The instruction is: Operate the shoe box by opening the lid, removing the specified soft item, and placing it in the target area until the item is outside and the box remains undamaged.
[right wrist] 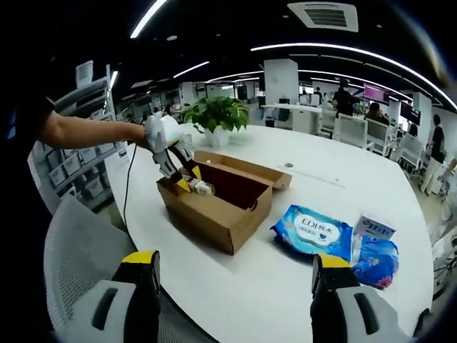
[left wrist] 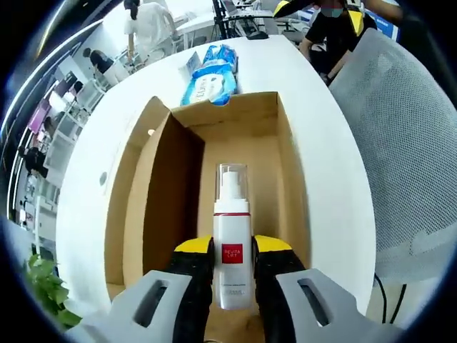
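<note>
The brown cardboard shoe box [left wrist: 214,143] is open, the left tongs [left wrist: 233,275] grip a white pump bottle [left wrist: 232,243] inside it, the right tongs [right wrist: 232,286] wait wide open, and the blue soft packs [right wrist: 314,232] lie outside on the white surface [right wrist: 321,179].

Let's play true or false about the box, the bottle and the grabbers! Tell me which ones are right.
1. The left gripper is squeezing a white pump bottle. True.
2. The shoe box has its lid shut. False: the lid is folded open and you can see inside.
3. The blue wipes pack lies on the white table, outside the box. True.
4. The right gripper is holding the wipes. False: its jaws are wide apart with nothing between them.
5. A green plant sits on the table behind the box. True.
</note>
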`<action>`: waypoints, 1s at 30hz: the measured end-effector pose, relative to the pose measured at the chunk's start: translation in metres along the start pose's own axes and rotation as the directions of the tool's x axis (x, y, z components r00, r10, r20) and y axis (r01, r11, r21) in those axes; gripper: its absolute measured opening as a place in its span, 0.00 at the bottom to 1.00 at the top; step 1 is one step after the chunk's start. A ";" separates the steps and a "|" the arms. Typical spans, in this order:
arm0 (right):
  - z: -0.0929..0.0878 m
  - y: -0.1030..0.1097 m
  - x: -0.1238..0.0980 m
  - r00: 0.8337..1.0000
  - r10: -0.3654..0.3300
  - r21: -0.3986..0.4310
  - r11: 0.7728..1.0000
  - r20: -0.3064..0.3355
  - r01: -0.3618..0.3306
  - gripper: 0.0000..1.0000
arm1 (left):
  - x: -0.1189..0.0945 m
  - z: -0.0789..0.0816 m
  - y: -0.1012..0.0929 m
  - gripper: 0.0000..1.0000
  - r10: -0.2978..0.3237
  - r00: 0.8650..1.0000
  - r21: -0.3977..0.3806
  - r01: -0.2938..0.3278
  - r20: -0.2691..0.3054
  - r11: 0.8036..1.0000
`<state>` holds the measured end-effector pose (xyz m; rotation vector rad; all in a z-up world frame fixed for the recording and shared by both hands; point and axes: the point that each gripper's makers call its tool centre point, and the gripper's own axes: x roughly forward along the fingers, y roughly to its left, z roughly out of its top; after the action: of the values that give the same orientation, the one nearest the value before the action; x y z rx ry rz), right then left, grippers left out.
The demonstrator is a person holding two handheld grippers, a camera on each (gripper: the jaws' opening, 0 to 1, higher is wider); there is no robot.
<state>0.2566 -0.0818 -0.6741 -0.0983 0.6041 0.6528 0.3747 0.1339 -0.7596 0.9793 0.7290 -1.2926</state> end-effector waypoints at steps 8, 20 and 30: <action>0.004 0.011 0.011 0.999 0.036 0.006 0.999 0.002 -0.036 0.78 | -0.007 0.023 0.001 0.19 0.043 0.997 0.046 -0.046 0.060 0.998; 0.015 0.027 0.027 0.995 0.090 0.061 0.994 0.042 -0.093 0.64 | -0.012 0.053 -0.011 0.19 0.070 0.988 0.087 -0.083 0.140 0.993; 0.017 0.031 0.038 0.993 0.091 0.131 0.986 0.070 -0.099 0.52 | -0.011 0.079 -0.029 0.19 0.071 0.974 0.108 -0.096 0.215 0.990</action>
<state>0.2702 -0.0322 -0.6779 0.0772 0.5920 0.7032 0.3380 0.0678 -0.7207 0.9399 0.4479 -1.3536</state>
